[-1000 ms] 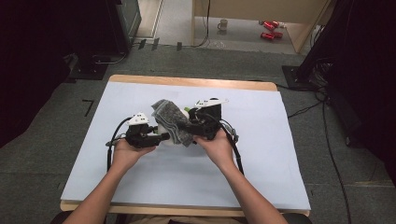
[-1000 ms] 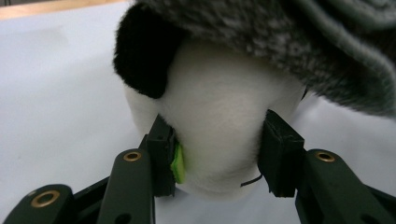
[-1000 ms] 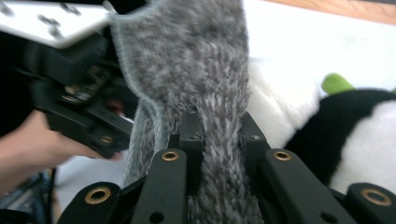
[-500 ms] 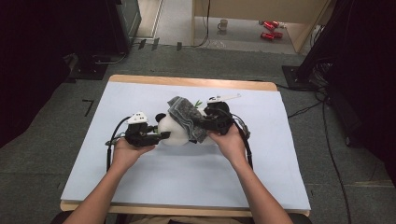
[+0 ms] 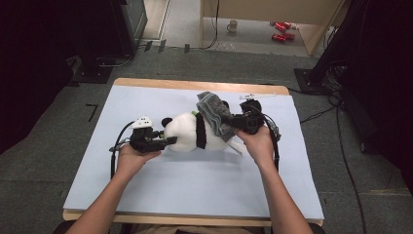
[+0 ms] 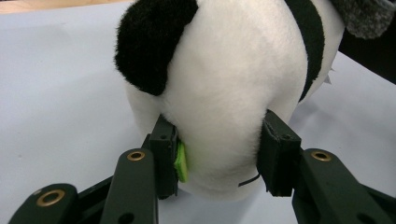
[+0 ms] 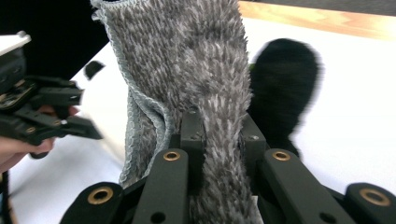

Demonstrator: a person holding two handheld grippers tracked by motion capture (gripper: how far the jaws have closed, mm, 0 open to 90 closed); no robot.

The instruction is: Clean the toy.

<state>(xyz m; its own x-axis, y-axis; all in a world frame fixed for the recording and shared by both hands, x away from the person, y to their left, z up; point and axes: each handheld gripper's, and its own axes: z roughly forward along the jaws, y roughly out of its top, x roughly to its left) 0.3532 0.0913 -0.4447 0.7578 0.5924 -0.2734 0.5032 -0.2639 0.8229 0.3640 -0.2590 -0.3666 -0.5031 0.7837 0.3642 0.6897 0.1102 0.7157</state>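
On the blue-covered desk (image 5: 146, 195), near its middle, a plush panda (image 5: 187, 134) is laid on its side, head toward the left gripper (image 5: 168, 141) and body running off to the right. A grey fuzzy cloth (image 5: 214, 114) is draped over the panda's far end, w/ its bulk bunched above the black band on the body.

Left gripper: jaws are set approx. halfway and are pressed into the white plush of the head from both sides, as seen in the left gripper view, where the panda (image 6: 219, 93) bulges between the two pads (image 6: 275, 154); a small green tag (image 6: 181, 161) is pinched at one pad. So the toy is clamped, not just touched.

Right gripper (image 5: 241, 122): jaws are drawn nearly together on a fold of the cloth (image 7: 196, 70), w/ the pile squeezed between them in the right gripper view. A black plush limb (image 7: 285, 88) is seen behind the cloth there, apart from the jaws.

Step in hand, as judged: the cloth is being pulled or dragged along the toy while the toy is pinned at the head – whether it is being wiped, covered or uncovered can't be told.

Next move, as judged: the head grip should be kept firm so the panda isn't dragged along, and the cloth should be drawn w/ steady tension, since a thin pinched fold could slip out. Care is also needed that the cloth isn't snagged on the limb.
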